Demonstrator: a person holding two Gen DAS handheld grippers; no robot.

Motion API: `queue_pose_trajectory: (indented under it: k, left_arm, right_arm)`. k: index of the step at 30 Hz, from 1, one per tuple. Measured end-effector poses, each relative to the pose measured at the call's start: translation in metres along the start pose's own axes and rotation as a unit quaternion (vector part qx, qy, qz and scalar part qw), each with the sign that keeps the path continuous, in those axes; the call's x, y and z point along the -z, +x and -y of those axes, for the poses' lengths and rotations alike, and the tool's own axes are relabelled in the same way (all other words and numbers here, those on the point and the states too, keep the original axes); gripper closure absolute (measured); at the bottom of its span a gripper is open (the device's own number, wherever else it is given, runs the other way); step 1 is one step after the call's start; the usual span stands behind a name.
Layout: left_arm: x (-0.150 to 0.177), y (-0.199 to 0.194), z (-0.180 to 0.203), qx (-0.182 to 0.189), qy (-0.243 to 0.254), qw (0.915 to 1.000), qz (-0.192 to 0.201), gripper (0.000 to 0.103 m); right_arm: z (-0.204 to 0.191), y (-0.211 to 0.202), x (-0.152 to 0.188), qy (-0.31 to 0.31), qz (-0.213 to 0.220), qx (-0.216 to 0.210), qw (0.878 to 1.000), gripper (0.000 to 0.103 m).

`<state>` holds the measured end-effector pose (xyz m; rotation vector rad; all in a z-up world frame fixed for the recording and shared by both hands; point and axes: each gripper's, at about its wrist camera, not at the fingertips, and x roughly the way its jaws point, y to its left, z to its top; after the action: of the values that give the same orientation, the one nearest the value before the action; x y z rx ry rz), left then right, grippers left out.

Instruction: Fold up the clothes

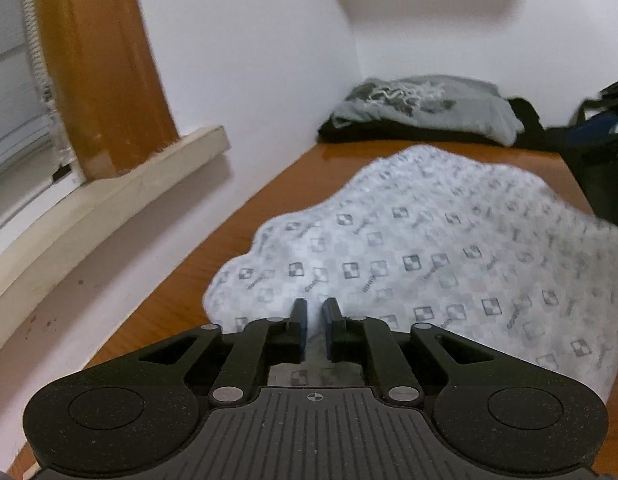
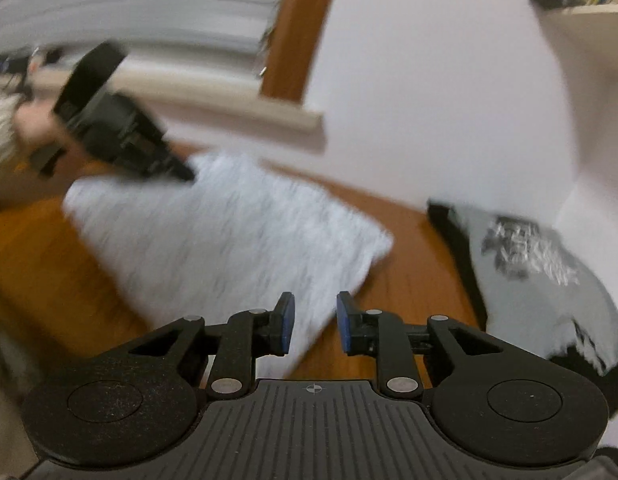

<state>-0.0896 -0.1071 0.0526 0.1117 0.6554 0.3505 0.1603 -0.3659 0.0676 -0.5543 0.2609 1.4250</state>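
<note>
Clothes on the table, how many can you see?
3. A white patterned garment lies spread in the middle of the table. A grey printed shirt sits on a black garment at the far corner. More may be hidden underneath.

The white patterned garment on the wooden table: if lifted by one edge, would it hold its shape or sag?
The white patterned garment would probably sag: it lies in soft, wavy-edged folds on the wooden table. It looks thin, so likely light. If pushed, it would probably bunch up rather than slide whole, though the glossy tabletop could let it slip.
</note>
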Motion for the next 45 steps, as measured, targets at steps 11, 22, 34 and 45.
queue_pose_trajectory:
  k: [11,22,34,45]
  left_arm:
    - [0.019,-0.051,-0.013,-0.004,-0.059,0.9980,0.021,0.078]
    - [0.004,0.002,-0.059,-0.004,-0.170,0.9852,-0.023,0.063]
    - [0.017,0.048,-0.106,0.127,-0.315,0.9398,-0.040,0.060]
    - [-0.004,0.049,-0.098,0.152,-0.294,0.9432,0.027,0.089]
  right_arm:
    - [0.002,0.111,-0.006,0.108,-0.008,0.011,0.994,0.073]
    - [0.037,0.103,0.003,0.175,-0.008,0.008,0.985,0.050]
    - [0.085,0.147,0.011,0.264,-0.031,-0.110,0.958,0.046]
    - [0.073,0.130,0.010,0.274,0.013,-0.133,0.952,0.083]
